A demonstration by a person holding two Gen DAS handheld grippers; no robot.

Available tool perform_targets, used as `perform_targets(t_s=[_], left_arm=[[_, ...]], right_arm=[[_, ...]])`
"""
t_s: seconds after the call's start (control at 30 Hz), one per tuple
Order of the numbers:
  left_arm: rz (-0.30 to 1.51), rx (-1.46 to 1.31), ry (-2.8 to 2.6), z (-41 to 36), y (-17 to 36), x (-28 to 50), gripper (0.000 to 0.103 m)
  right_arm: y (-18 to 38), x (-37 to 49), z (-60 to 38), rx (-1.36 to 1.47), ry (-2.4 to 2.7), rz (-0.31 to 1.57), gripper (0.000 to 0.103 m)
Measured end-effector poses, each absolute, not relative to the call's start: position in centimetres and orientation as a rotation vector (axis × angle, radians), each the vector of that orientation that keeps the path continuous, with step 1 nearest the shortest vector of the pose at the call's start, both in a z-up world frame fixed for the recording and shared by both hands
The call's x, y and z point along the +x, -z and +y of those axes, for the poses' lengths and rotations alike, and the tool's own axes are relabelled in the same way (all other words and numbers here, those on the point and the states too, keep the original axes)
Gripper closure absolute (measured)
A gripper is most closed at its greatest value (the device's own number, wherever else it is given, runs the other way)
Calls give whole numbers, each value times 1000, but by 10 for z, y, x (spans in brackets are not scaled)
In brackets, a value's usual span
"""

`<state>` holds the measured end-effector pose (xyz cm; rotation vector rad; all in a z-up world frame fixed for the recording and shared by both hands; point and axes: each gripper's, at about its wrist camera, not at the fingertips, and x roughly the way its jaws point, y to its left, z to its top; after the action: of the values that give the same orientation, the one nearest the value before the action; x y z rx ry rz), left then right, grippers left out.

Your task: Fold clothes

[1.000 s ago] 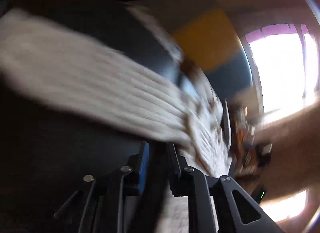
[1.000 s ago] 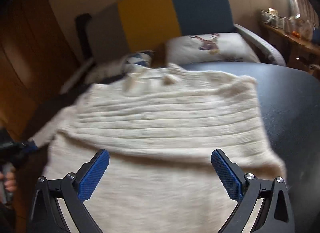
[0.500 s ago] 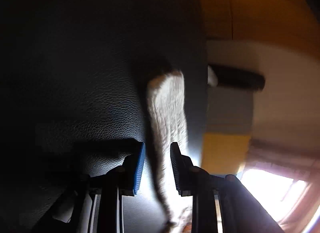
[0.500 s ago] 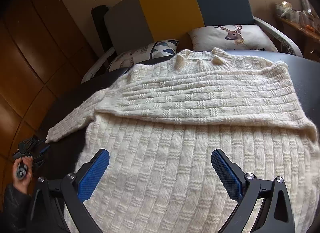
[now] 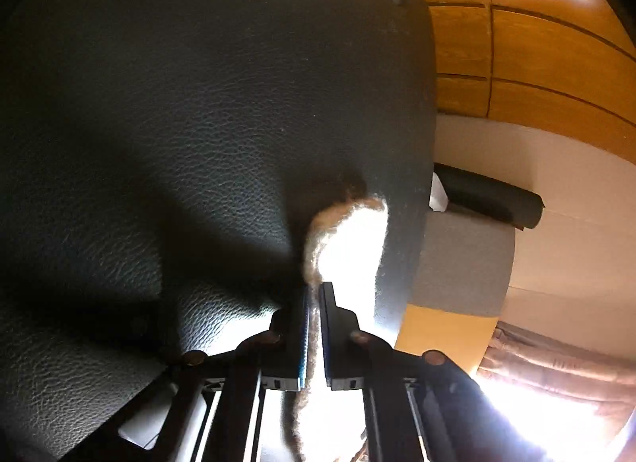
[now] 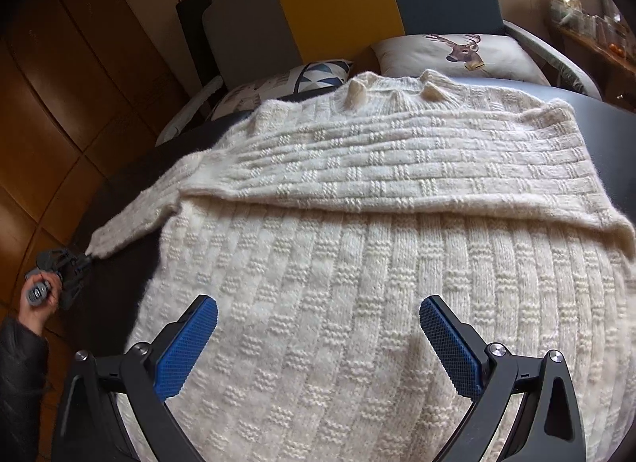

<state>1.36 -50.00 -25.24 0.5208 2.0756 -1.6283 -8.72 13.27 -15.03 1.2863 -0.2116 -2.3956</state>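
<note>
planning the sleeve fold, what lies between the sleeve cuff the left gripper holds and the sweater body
In the right wrist view, only the cream knit sleeve itself spans it, over bare black leather tabletop, from the left gripper to the cream knitted sweater.

Your cream knitted sweater [image 6: 357,255] lies flat on the black leather surface [image 6: 620,144], ribbed and basket-patterned, its collar toward the far edge. One sleeve is folded straight across the chest, cuff reaching the right edge. The other sleeve [image 6: 135,223] stretches out to the left edge, its cuff [image 5: 346,239] pinched and lifted slightly there.
</note>
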Motion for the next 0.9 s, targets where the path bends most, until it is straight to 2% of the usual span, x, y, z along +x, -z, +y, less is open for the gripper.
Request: perform_targets(t_s=[0.13, 0.27, 0.37, 0.53, 0.67, 0.8, 0.9], left_arm=[[2022, 549, 1708, -494, 231, -2, 100], [1889, 601, 1958, -470, 180, -38, 100], [1857, 661, 2130, -438, 149, -76, 100], [1812, 858, 2399, -340, 113, -151, 103], [1731, 1069, 2547, -265, 107, -198, 103], [1646, 1284, 2580, -184, 127, -229, 103], [1509, 1361, 2554, -164, 136, -235, 103]], right_arm=[[151, -86, 136, 1285, 2394, -222, 0], [149, -86, 140, 1281, 2396, -244, 0], [147, -87, 143, 1277, 2399, -261, 0], [147, -91, 152, 1278, 2403, -295, 0], [145, -98, 163, 1274, 2412, -332, 0], [141, -104, 177, 1257, 2408, -390, 0], [138, -104, 183, 1245, 2381, -411, 0]])
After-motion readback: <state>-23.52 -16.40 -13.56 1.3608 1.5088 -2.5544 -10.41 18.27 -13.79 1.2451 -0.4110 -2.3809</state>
